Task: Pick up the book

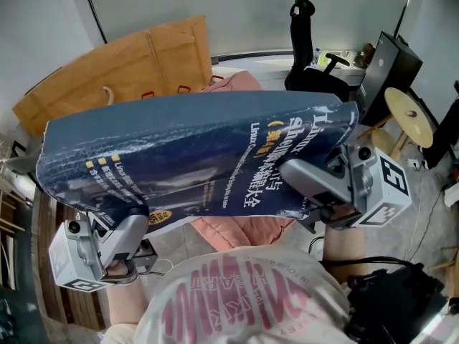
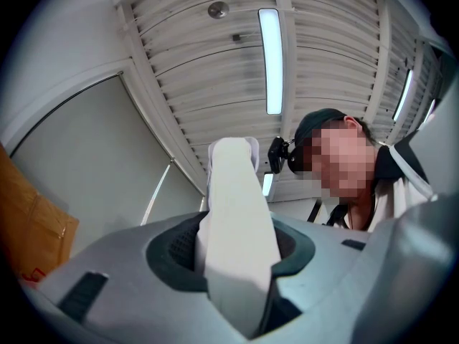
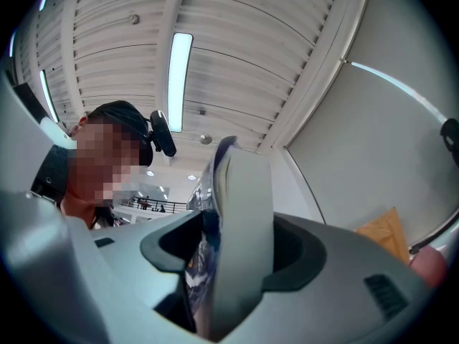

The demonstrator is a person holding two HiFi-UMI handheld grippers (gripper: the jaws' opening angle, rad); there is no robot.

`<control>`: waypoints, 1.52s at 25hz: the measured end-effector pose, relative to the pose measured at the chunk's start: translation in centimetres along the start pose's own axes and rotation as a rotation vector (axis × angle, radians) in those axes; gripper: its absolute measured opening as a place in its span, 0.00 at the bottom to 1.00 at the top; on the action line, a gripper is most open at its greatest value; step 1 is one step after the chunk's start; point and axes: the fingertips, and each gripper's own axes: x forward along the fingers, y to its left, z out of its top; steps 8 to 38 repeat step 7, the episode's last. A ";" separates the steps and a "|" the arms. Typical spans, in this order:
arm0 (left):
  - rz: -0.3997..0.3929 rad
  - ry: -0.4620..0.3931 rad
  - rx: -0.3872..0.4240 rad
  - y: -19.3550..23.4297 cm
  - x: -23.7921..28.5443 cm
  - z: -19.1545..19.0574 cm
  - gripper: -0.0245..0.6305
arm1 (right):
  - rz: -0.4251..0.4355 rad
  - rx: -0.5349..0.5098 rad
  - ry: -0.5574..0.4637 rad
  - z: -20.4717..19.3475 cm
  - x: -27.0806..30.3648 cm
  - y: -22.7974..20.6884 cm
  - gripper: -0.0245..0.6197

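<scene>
A thick dark-blue book point(image 1: 201, 153) with white and yellow print hangs in the air, held at both ends. My left gripper point(image 1: 136, 217) is shut on its lower left corner, and my right gripper point(image 1: 308, 178) is shut on its right end near the spine. In the left gripper view the book's pale page edge point(image 2: 233, 213) stands upright between the jaws of the left gripper point(image 2: 237, 264). The right gripper view has the book's edge point(image 3: 240, 213) and glossy cover clamped in the right gripper point(image 3: 229, 264). What lies under the book is hidden.
A big brown cardboard sheet point(image 1: 122, 63) leans behind the book. A pink cloth point(image 1: 237, 228) lies beneath it. A black office chair point(image 1: 312, 70), a black case point(image 1: 387, 67) and a round yellow disc point(image 1: 409, 110) stand at the right. The person's printed shirt point(image 1: 237, 299) fills the bottom.
</scene>
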 end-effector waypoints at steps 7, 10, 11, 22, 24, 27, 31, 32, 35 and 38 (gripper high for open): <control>0.002 -0.006 0.006 -0.1 -0.2 -0.1 0.33 | 0.008 -0.001 0.003 -0.1 0.0 0.0 0.44; 0.002 -0.006 0.006 -0.1 -0.2 -0.1 0.33 | 0.008 -0.001 0.003 -0.1 0.0 0.0 0.44; 0.002 -0.006 0.006 -0.1 -0.2 -0.1 0.33 | 0.008 -0.001 0.003 -0.1 0.0 0.0 0.44; 0.002 -0.006 0.006 -0.1 -0.2 -0.1 0.33 | 0.008 -0.001 0.003 -0.1 0.0 0.0 0.44; 0.002 -0.006 0.006 -0.1 -0.2 -0.1 0.33 | 0.008 -0.001 0.003 -0.1 0.0 0.0 0.44; 0.002 -0.006 0.006 -0.1 -0.2 -0.1 0.33 | 0.008 -0.001 0.003 -0.1 0.0 0.0 0.44; 0.002 -0.006 0.006 -0.1 -0.2 -0.1 0.33 | 0.008 -0.001 0.003 -0.1 0.0 0.0 0.44; 0.002 -0.006 0.006 -0.1 -0.2 -0.1 0.33 | 0.008 -0.001 0.003 -0.1 0.0 0.0 0.44; 0.002 -0.006 0.006 -0.1 -0.2 -0.1 0.33 | 0.008 -0.001 0.003 -0.1 0.0 0.0 0.44; 0.002 -0.006 0.006 -0.1 -0.2 -0.1 0.33 | 0.008 -0.001 0.003 -0.1 0.0 0.0 0.44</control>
